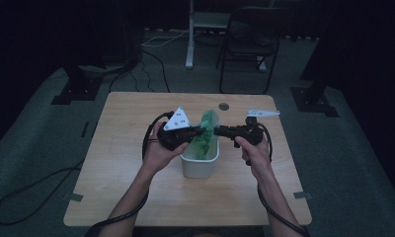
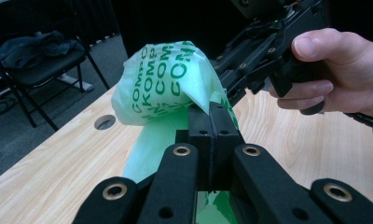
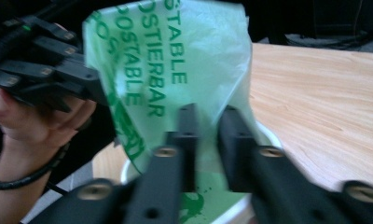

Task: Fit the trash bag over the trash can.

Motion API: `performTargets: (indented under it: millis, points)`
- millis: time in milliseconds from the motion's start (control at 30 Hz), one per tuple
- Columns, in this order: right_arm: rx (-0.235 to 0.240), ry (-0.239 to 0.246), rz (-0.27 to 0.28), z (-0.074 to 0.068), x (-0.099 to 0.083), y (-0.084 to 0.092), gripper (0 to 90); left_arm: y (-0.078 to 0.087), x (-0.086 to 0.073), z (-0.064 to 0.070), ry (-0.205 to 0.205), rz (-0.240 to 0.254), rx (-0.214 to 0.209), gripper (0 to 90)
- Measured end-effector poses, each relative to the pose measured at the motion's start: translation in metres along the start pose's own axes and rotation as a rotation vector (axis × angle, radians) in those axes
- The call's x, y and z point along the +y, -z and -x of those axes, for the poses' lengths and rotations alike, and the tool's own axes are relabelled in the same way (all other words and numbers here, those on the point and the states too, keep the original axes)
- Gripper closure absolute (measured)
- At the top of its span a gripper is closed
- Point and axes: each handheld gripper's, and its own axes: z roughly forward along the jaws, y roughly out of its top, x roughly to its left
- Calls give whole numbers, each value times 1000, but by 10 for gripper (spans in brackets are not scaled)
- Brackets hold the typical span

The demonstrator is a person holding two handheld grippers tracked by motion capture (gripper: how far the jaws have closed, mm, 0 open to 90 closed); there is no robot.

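Observation:
A small white bin (image 1: 199, 168) stands at the middle of the wooden table (image 1: 136, 187), lined with a thin green bag (image 1: 208, 123) printed with green letters. The bag's top rises above the rim. My left gripper (image 1: 201, 131) comes in from the left and is shut on a fold of the bag (image 2: 166, 79), jaws pressed together (image 2: 211, 109). From the right, my right gripper (image 1: 216, 131) meets the same raised part. Its jaws (image 3: 208, 114) stand close together with bag film (image 3: 184, 56) caught between them, above the bin's rim (image 3: 268, 135); this view is blurred.
A round cable hole (image 1: 223, 106) lies in the table just behind the bin. A folding chair (image 1: 247, 44) and a white stand (image 1: 190, 34) are on the floor beyond the far edge. Cables trail from both grippers towards the near edge.

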Motion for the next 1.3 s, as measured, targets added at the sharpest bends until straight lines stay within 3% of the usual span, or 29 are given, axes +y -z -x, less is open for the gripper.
performTargets:
  millis: [33, 233, 467, 567, 767, 1067, 1200, 1300]
  points:
    - [-6, 3, 3, -1, 1, 2, 900, 1, -1, -1, 1, -1, 2, 900]
    - [-94, 43, 38, -8, 8, 20, 900, 5, -10, -7, 22, -29, 25, 900]
    - [-175, 95, 76, -17, 20, 40, 900, 7, -22, -4, 10, -83, 38, 867]
    - [-190, 113, 99, -21, 26, 48, 900, 9, -24, -5, 9, -94, 49, 842]
    - [-153, 190, 67, -36, 30, 47, 900, 10, -13, -5, 5, -60, 49, 688]
    - [-82, 262, 17, -55, 32, 31, 900, -3, 12, 2, -3, 0, -1, 485]
    - [-60, 276, 8, -61, 31, 26, 900, -11, 18, 6, -24, -13, -10, 488]
    - [-46, 288, -1, -64, 31, 24, 900, -12, 19, 11, -56, -24, 5, 690]
